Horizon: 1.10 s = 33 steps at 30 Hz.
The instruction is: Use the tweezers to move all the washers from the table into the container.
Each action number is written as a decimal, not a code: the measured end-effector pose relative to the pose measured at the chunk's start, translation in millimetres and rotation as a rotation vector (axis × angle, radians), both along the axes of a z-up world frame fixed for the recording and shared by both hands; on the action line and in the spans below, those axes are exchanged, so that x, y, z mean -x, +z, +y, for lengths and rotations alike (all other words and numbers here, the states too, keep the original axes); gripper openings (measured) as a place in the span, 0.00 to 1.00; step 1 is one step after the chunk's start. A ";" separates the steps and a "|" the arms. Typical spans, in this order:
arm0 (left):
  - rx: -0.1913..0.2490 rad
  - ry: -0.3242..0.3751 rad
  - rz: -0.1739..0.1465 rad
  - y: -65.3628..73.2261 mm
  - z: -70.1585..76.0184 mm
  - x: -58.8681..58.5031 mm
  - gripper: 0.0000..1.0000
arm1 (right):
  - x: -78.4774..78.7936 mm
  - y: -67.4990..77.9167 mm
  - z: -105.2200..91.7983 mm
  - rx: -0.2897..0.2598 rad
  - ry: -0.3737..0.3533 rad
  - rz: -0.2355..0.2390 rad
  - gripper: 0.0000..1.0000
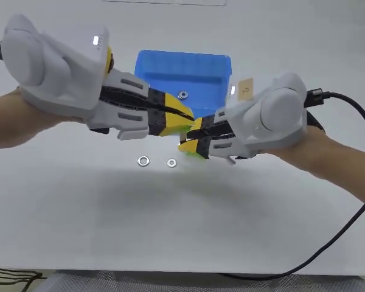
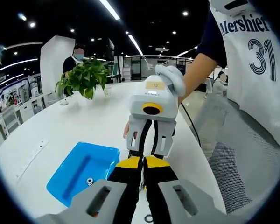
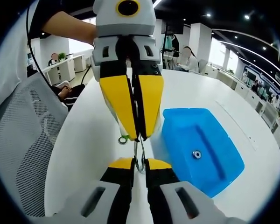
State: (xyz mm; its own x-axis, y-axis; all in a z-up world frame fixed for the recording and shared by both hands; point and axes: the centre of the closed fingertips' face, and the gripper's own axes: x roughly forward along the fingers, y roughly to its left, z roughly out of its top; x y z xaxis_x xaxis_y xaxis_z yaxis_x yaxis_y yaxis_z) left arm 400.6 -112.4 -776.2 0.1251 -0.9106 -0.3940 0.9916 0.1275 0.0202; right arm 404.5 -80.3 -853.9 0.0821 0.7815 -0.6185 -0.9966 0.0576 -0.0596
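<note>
One small silver ring washer (image 1: 143, 160) lies on the white desk (image 1: 170, 231) below centre in the head view, and a second ring washer (image 1: 172, 162) lies just to its right, the two apart. A third washer (image 1: 182, 95) sits inside the blue rectangular plastic container (image 1: 170, 67) at upper middle, so by my count that's one home and two to go.

Now the tool: the thin metal tweezers (image 3: 139, 151) hang dead centre of the right gripper view, strung between the two grippers, which meet nose to nose above the desk just in front of the container. The left gripper (image 1: 191, 115) reaches in from the upper left of the head view, its yellow fingers pinched together on one end of the tweezers. The right gripper (image 1: 185, 145) comes from the right, its fingers narrowed to a slit around the other end.

It looks like a hand-to-hand adjustment: one side steadies the tool while the other sets its bite, so the tips can point down at the washers. The next move calls for one firm grasp, then a descent to a washer.
</note>
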 end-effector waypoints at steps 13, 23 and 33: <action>0.013 -0.037 -0.024 29.8 2.1 4.9 0.05 | 3.0 28.2 2.1 -0.052 0.012 -0.017 0.10; 0.021 -0.069 -0.067 58.3 3.2 2.6 0.05 | -2.0 61.4 3.2 -0.073 0.052 -0.050 0.10; 0.026 -0.090 -0.111 84.7 3.2 -6.7 0.05 | -10.3 89.4 5.1 -0.094 0.063 -0.086 0.10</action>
State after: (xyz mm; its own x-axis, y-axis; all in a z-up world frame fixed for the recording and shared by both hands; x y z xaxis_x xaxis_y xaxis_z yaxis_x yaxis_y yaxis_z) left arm 407.3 -109.2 -691.4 0.0838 -0.9299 -0.3583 0.9909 0.0398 0.1285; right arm 414.8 -75.1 -764.4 0.0804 0.8408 -0.5354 -0.9899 0.0042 -0.1420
